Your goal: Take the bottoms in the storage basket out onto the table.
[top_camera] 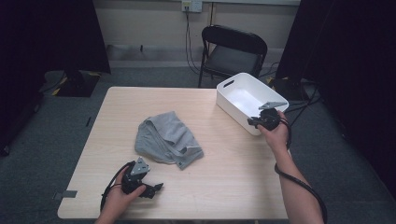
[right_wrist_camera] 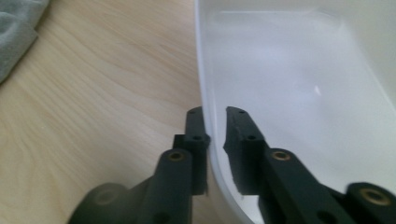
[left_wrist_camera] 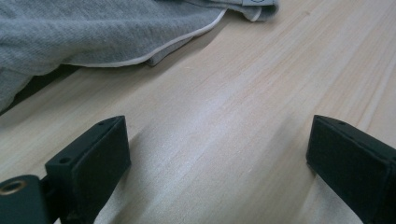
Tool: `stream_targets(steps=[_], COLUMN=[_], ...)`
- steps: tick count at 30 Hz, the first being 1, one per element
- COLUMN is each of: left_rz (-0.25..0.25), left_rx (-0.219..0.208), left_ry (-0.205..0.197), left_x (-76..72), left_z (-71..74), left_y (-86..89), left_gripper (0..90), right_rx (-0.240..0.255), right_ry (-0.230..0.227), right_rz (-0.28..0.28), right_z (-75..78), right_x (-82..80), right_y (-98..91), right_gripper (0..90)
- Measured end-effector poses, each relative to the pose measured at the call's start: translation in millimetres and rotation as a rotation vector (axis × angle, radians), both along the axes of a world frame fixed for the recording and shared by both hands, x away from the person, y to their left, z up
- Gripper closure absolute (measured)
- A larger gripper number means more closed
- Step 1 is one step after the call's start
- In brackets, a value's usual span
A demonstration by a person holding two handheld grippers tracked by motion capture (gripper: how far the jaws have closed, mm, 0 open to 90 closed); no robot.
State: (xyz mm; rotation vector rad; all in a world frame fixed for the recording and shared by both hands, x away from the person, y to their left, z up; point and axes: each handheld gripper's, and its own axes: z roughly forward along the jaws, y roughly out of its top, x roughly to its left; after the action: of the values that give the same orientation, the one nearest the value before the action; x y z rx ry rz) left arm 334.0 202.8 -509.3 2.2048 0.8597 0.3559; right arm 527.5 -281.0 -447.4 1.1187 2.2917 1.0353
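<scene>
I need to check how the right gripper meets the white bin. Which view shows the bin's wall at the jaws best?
The right gripper view: the white bin's wall runs between the right gripper's jaws, a gap showing beside the inner one. The high view shows the whole bin, the contact too small. The left gripper view faces the table.

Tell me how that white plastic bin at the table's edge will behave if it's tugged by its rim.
The white plastic bin looks empty and thin-walled, so it is probably light and would slide on the smooth wooden table. The right gripper straddles its rim with a small gap, so glossy plastic could slip. Its overhanging corner might tip off.
</scene>
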Motion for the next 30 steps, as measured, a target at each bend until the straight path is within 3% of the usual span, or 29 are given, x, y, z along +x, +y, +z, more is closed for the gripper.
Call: stream_targets(steps=[3,7,14,17,20,22,26,30], left_rz=[-0.001,-0.003,-0.005,-0.007,-0.007,-0.007,-0.007,-0.004], left_rx=[0.0,0.003,0.006,0.007,0.008,0.008,0.007,0.007], left_ry=[0.001,0.001,-0.001,-0.001,0.0,0.0,0.0,-0.001], left_x=[0.0,0.1,0.3,0.4,0.3,0.3,0.3,0.0], left_z=[0.0,0.0,-0.1,0.0,0.1,0.1,0.1,0.0], left_y=[0.0,-0.2,-0.5,-0.5,-0.5,-0.5,-0.5,-0.5], left_gripper=[5.4,5.1,4.2,4.1,4.1,4.1,4.1,4.1], right_rx=[0.014,0.053,0.089,0.052,0.076,0.091,0.065,0.069], right_ry=[-0.016,-0.016,-0.048,-0.093,-0.079,-0.065,-0.055,-0.015], right_rz=[-0.048,-0.056,0.022,0.051,0.079,0.101,0.14,0.169], right_z=[3.9,13.5,29.9,38.0,41.1,39.4,29.5,8.4], right_x=[-6.6,-18.3,-49.9,-63.2,-74.8,-82.7,-95.4,-108.1], right_y=[-7.8,-10.2,4.3,12.3,18.5,23.3,32.7,41.4], right_gripper=[52.3,43.2,37.8,35.3,32.0,31.8,30.8,28.5])
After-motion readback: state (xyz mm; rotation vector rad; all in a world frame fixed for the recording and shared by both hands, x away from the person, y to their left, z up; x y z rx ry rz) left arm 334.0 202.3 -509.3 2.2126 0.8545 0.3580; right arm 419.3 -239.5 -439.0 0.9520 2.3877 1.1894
